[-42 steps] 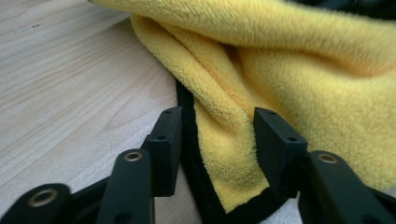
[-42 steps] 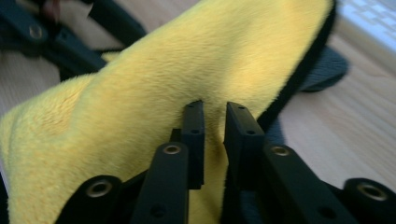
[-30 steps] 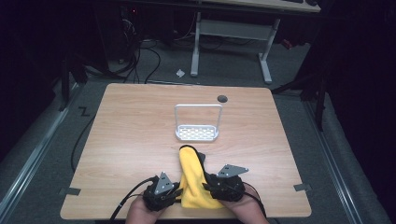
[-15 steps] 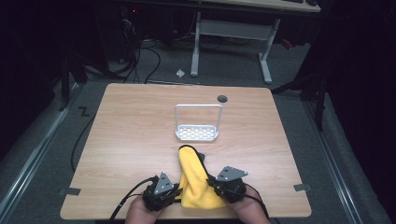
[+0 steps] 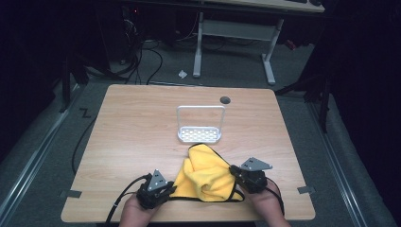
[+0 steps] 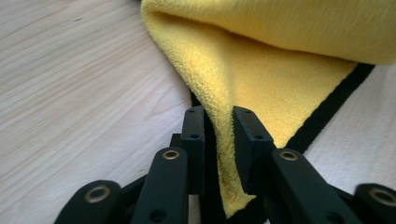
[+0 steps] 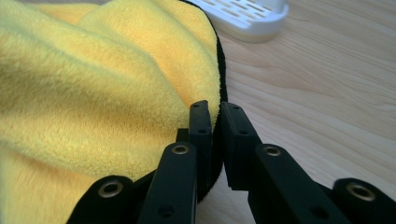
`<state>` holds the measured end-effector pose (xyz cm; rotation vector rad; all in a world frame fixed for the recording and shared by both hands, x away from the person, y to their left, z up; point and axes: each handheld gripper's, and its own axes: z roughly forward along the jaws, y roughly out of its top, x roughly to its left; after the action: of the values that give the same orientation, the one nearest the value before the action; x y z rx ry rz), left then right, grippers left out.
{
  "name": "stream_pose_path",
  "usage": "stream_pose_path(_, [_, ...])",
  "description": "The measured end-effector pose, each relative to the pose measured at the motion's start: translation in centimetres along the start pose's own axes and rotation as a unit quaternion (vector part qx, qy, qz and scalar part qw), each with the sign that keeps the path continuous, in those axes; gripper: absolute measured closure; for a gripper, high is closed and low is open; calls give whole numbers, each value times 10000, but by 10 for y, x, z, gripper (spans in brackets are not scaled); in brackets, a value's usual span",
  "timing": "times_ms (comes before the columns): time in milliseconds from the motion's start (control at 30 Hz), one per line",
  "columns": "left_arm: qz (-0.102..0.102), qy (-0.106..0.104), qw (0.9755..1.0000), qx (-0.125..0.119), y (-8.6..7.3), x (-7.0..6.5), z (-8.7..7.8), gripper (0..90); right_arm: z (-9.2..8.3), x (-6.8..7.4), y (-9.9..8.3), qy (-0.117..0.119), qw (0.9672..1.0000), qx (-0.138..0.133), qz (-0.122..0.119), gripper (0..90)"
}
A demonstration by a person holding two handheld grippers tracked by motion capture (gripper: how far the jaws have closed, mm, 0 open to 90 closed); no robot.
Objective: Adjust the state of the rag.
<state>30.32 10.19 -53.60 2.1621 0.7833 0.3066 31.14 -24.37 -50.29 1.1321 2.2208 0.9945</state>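
Observation:
A yellow cloth [image 5: 203, 175] with a black hem lies bunched near the wooden table's [image 5: 132, 123] front edge. My left gripper [image 5: 171, 189] holds its left corner: in the left gripper view the jaws [image 6: 218, 116] pinch a fold of the yellow cloth [image 6: 280, 70], having just been closing on it. My right gripper [image 5: 234, 172] is at the cloth's right side. In the right gripper view its jaws [image 7: 215, 109] have just closed on the black-hemmed edge of the cloth [image 7: 93, 93].
A white perforated tray with a wire handle [image 5: 199, 126] stands just behind the cloth, and its front corner [image 7: 243, 14] appears in the right gripper view. A dark round grommet [image 5: 225, 100] sits near the table's far edge. Cables trail off the left front.
My right gripper has moved to the right with the cloth's edge, so the narrow upright bundle is now spread wider. The left gripper has stayed put.

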Motion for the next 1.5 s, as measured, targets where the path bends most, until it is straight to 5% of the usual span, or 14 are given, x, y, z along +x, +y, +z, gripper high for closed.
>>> stream_pose_path(433, [-219,660,9975,89,-13,40,-22,741,2,-49,-15,-583,9968,183,522,837])
stream_pose_path(633, [-420,916,9949,8,-18,57,-27,725,4,-56,-18,-649,9958,268,580,835])
stream_pose_path(833, [-496,1382,9891,-124,-14,53,-33,600,10,-54,-20,-710,9953,365,553,797])
stream_pose_path(933, [-572,1226,9898,-443,-8,43,-44,593,8,-56,-20,-671,9954,296,614,746])
stream_pose_path(1033, [-660,675,9941,-539,-2,28,-43,598,3,-57,-19,-656,9953,147,696,708])
stream_pose_path(1133, [-451,-12,9987,-241,3,4,-27,618,-2,-55,-16,-645,9955,36,694,694])
stream_pose_path(1233, [-197,-480,9986,106,6,-16,-11,704,-7,-47,-13,-556,9967,-53,594,762])
stream_pose_path(1267, [-88,-536,9983,208,6,-21,-6,761,-9,-42,-12,-468,9978,-45,465,850])
stream_pose_path(1333, [39,-570,9980,273,4,-26,-1,774,-9,-39,-11,-414,9983,-13,408,876])
stream_pose_path(1500, [14,-509,9984,261,0,-13,-6,827,-4,-30,-11,-257,9993,141,227,897])
